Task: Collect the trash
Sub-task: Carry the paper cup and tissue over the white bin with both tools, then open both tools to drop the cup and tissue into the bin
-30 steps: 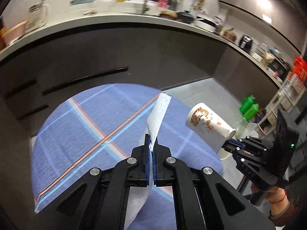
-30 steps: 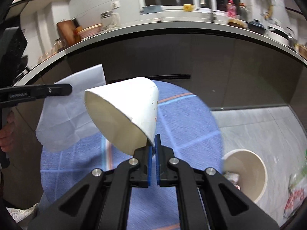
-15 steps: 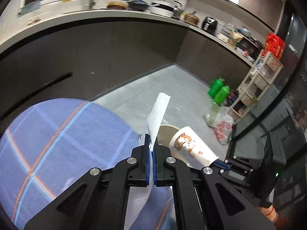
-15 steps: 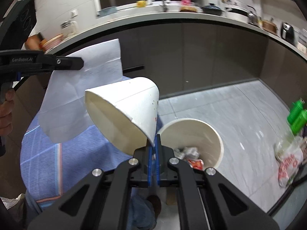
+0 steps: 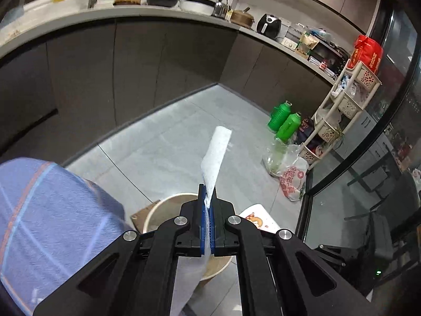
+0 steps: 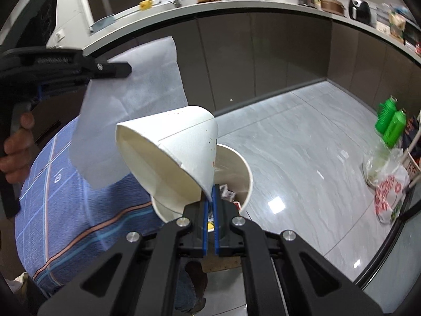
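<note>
My left gripper [image 5: 208,200] is shut on a white paper napkin [image 5: 215,155] that sticks up from the jaws. It also shows in the right wrist view [image 6: 126,69] at upper left, with the napkin [image 6: 126,121] hanging from it. My right gripper [image 6: 209,200] is shut on the rim of a white paper cup [image 6: 171,152], held tilted just above a cream round trash bin [image 6: 244,168] that holds some litter. In the left wrist view the bin [image 5: 163,208] lies under my fingers and the cup [image 5: 259,220] shows at its right.
A round table with a blue checked cloth [image 5: 52,210] stands left of the bin. Dark kitchen cabinets [image 5: 158,65] run behind. Two green bottles [image 5: 285,123], a plastic bag [image 5: 292,176] and a cream rack [image 5: 347,105] stand on the grey floor at right, by a glass door [image 5: 368,179].
Both grippers have swung right from over the table toward the bin. The cup now hangs over the bin's mouth and the napkin is close above it. Both grips are unchanged.
</note>
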`<state>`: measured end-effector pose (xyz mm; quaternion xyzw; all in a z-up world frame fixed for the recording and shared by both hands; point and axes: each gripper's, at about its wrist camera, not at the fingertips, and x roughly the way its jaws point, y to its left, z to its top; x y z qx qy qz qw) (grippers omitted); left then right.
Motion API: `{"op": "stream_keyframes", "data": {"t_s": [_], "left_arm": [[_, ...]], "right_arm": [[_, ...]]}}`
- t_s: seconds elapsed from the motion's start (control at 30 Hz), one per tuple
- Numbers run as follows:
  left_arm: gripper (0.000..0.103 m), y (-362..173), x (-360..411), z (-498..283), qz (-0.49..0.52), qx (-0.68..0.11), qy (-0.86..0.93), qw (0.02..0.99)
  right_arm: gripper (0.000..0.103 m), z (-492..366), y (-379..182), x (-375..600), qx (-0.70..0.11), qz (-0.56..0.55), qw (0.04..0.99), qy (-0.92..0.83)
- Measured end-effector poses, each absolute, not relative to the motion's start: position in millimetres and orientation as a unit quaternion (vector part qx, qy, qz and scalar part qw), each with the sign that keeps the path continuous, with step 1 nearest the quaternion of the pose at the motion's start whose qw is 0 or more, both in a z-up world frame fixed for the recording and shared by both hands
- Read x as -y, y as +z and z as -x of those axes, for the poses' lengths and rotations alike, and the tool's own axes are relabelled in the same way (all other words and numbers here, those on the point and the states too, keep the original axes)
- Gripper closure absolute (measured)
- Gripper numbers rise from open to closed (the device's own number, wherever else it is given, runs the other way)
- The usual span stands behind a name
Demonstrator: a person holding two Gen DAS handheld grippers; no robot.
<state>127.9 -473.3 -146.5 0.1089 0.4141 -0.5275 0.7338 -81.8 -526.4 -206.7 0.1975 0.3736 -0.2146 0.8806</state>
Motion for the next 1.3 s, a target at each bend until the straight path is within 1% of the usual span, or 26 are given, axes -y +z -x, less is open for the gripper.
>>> {"op": "stream_keyframes", "data": {"t_s": [0.2, 0.37, 0.57, 0.63, 0.67, 0.73, 0.77, 0.8, 0.83, 1.03, 1.17, 1.3], "left_arm": [[0.101, -213, 512, -125, -0.138, -0.465, -0.508, 0.712], [0.101, -258, 528, -123, -0.166, -0.502, -0.492, 0.691], [0.1, -291, 537, -127, -0.193, -0.522, -0.471, 0.685], [0.1, -293, 541, -129, -0.188, -0.527, -0.473, 0.68], [0.098, -293, 543, -128, -0.191, -0.523, -0.473, 0.683], [0.081, -295, 548, -125, -0.205, -0.516, -0.47, 0.686], [0.057, -295, 550, -124, -0.212, -0.514, -0.465, 0.689], [0.042, -294, 551, -124, -0.214, -0.508, -0.459, 0.696], [0.04, -292, 547, -124, -0.213, -0.502, -0.457, 0.702], [0.036, -279, 540, -135, -0.188, -0.498, -0.458, 0.712], [0.03, -266, 529, -144, -0.174, -0.489, -0.449, 0.727], [0.03, -251, 518, -152, -0.177, -0.472, -0.436, 0.745]], "right_arm": [[0.098, 87, -225, 547, -0.387, -0.213, 0.87, -0.219], [0.098, 78, -244, 557, -0.403, -0.223, 0.861, -0.216], [0.098, 64, -262, 560, -0.416, -0.228, 0.855, -0.211], [0.098, 62, -264, 559, -0.418, -0.23, 0.854, -0.208], [0.098, 61, -265, 560, -0.419, -0.231, 0.853, -0.208], [0.098, 58, -267, 561, -0.419, -0.232, 0.853, -0.209], [0.097, 58, -268, 562, -0.42, -0.233, 0.852, -0.209], [0.097, 57, -267, 563, -0.42, -0.233, 0.852, -0.21], [0.097, 57, -268, 564, -0.419, -0.234, 0.852, -0.211], [0.097, 53, -271, 564, -0.424, -0.235, 0.85, -0.207], [0.098, 45, -276, 560, -0.429, -0.234, 0.85, -0.197], [0.097, 35, -280, 553, -0.434, -0.234, 0.85, -0.186]]}}
